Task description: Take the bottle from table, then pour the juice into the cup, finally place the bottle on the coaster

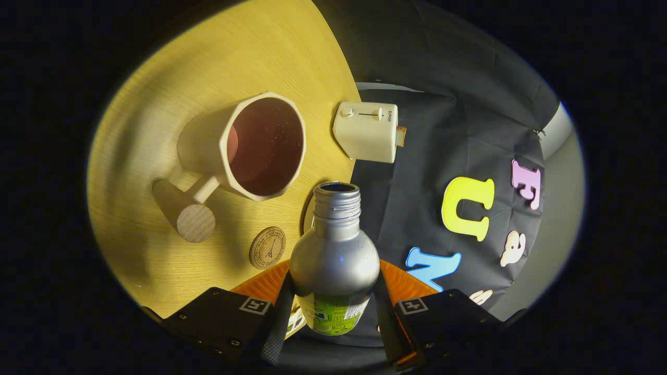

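- Bottle (334,250): it sits clamped between the two fingers of my hand-held gripper (333,317), one finger pressing each side of its lower body, so the grasp is firm on it.
- The bottle is silver with a green label low down; its cap is off and its threaded mouth points ahead, toward the cup.
- Cup (260,148): it stands on the wooden counter (156,130) just beyond the bottle's mouth, pale outside and dark reddish inside, with a round wooden handle sticking out on the side nearer me.
- Coaster (267,247): a small round cork disc lying flat on the counter between the cup's handle and the bottle.
- A small cream toaster (367,131) stands at the counter's edge, beside the cup and apart from it.
- Something orange (404,281) shows behind the bottle, just ahead of my fingers; I cannot tell what it is.
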